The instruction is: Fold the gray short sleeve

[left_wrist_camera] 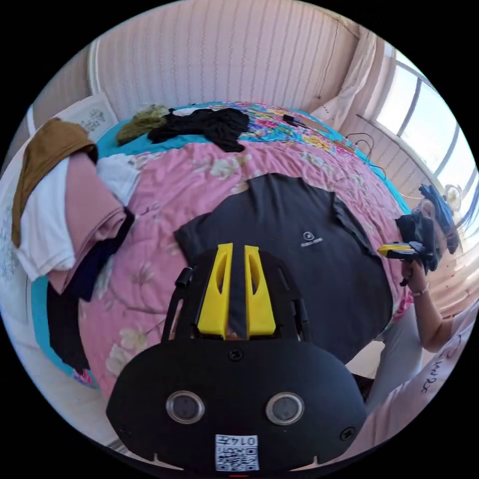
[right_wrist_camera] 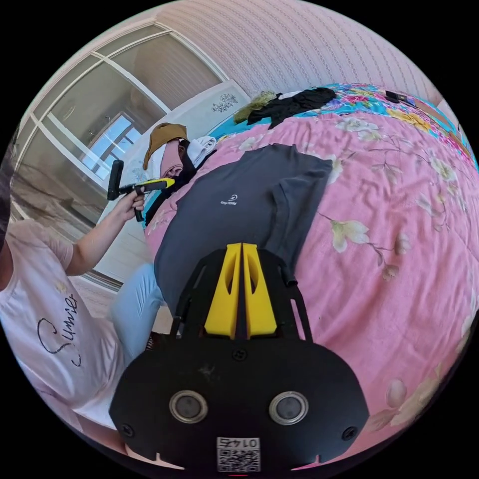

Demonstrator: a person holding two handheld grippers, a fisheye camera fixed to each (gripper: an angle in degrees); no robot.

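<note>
The gray short sleeve shirt (left_wrist_camera: 299, 249) (right_wrist_camera: 239, 199) lies spread flat, front up, on the pink flowered bed cover (left_wrist_camera: 164, 189) (right_wrist_camera: 389, 224); its hem hangs over the bed edge near the person. My left gripper (left_wrist_camera: 238, 245) hovers above the shirt's sleeve side, its yellow jaws a narrow gap apart with nothing between them. In the right gripper view the left gripper (right_wrist_camera: 172, 182) is held in a hand, in the air off the bed's edge. My right gripper (right_wrist_camera: 241, 244) is shut and empty, hovering over the other sleeve; the right gripper (left_wrist_camera: 380, 248) also hangs beside the bed.
A pile of folded clothes (left_wrist_camera: 65, 214) (right_wrist_camera: 172, 149) sits at the head of the bed. A black garment (left_wrist_camera: 209, 124) (right_wrist_camera: 294, 102) and an olive one (left_wrist_camera: 142, 119) lie at the far side. The person (right_wrist_camera: 55, 309) stands at the bed's edge by a window (left_wrist_camera: 429, 124).
</note>
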